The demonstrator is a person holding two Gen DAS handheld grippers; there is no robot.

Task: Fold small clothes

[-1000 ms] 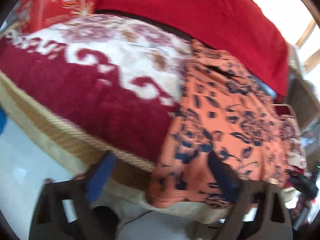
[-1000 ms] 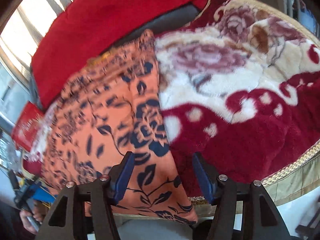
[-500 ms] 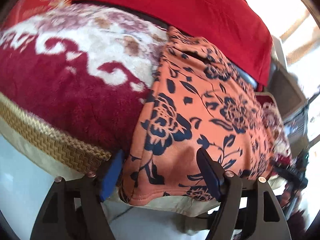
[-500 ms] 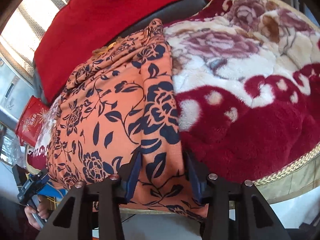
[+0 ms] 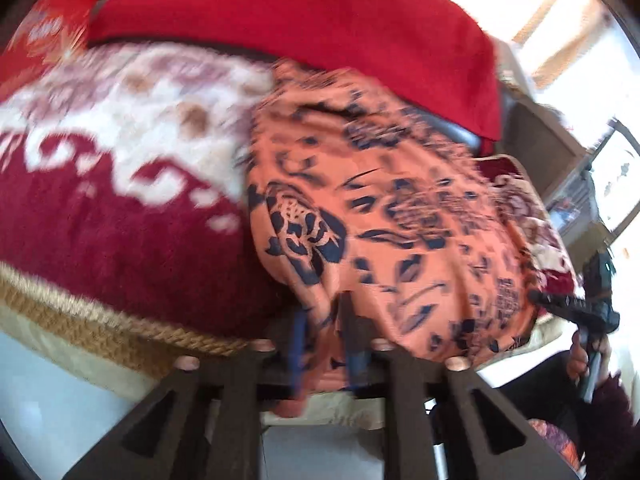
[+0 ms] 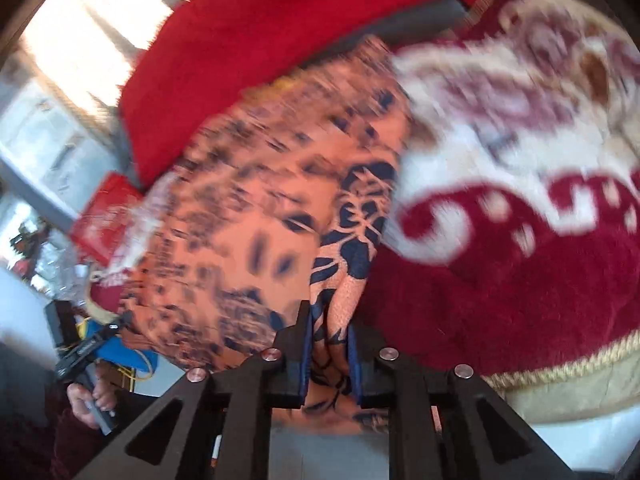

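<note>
An orange garment with dark blue flowers (image 5: 400, 208) lies on a red and cream floral blanket (image 5: 120, 208). My left gripper (image 5: 326, 320) is shut on the garment's near left hem corner, with cloth bunched between its blue pads. In the right wrist view the same garment (image 6: 248, 216) spreads to the left, and my right gripper (image 6: 330, 332) is shut on its near right hem corner. Both views are blurred by motion.
A plain red blanket (image 5: 320, 20) lies at the back beyond the garment. The floral blanket's gold braided edge (image 5: 100, 320) runs along the near side. The other hand-held gripper (image 5: 584, 312) shows at the right of the left wrist view. A bright window is behind.
Both grippers moved in over the garment's near hem and closed on it. The cloth now bunches between each pair of pads and lifts at the corners.
</note>
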